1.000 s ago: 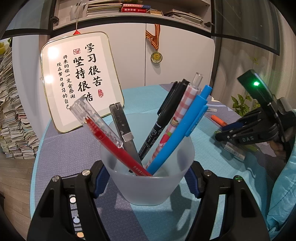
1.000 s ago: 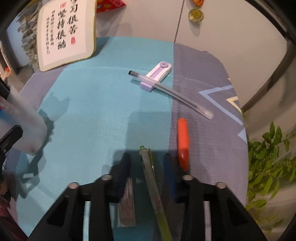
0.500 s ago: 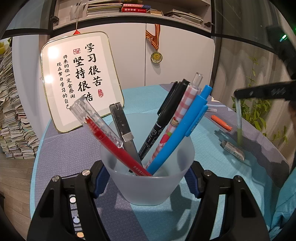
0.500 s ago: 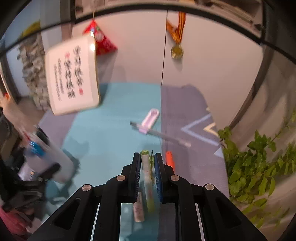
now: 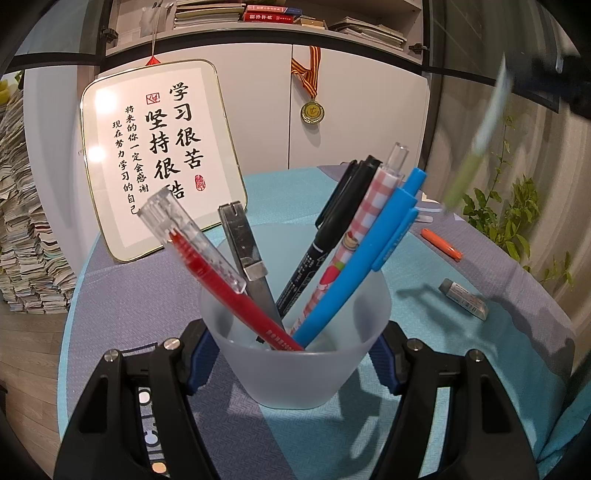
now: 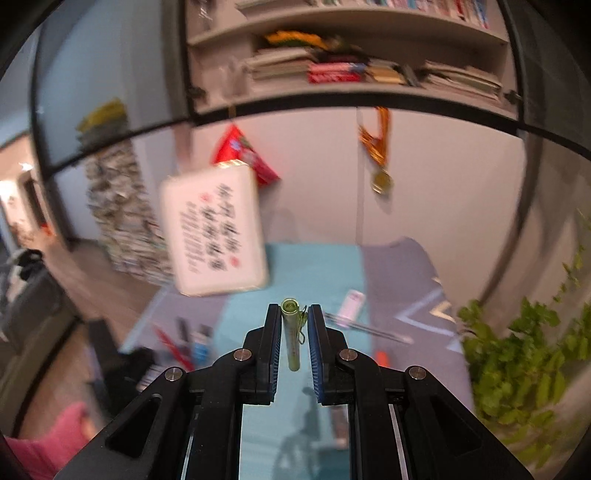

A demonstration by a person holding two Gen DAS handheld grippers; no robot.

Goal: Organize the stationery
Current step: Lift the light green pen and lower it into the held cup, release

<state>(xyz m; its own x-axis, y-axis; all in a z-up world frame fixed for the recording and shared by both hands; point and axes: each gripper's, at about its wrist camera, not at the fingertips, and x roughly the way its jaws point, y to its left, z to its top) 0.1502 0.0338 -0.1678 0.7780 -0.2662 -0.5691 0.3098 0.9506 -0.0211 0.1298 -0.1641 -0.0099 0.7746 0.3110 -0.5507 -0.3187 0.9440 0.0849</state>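
Left wrist view: left gripper (image 5: 295, 354) clamped around a frosted translucent plastic cup (image 5: 295, 365) of pens on the blue-grey tablecloth (image 5: 424, 306), orange marker (image 5: 441, 249) and grey eraser (image 5: 463, 298) far right; right wrist view: right gripper (image 6: 291, 325) raised over the table, narrow jaws pinching a slim yellow-green pen (image 6: 291, 338).

A home study: bookshelf (image 5: 288, 16), hanging medal (image 5: 312, 112), calligraphy plaque (image 5: 159, 155), stacked papers (image 5: 26, 236).

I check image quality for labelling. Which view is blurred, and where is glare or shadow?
Left wrist view: sharp on the cup; two glare spots on the sign; the green pen at upper right is smeared. Right wrist view: background smeared, only the right gripper and its pen sharp; gripper shadow on the cloth.
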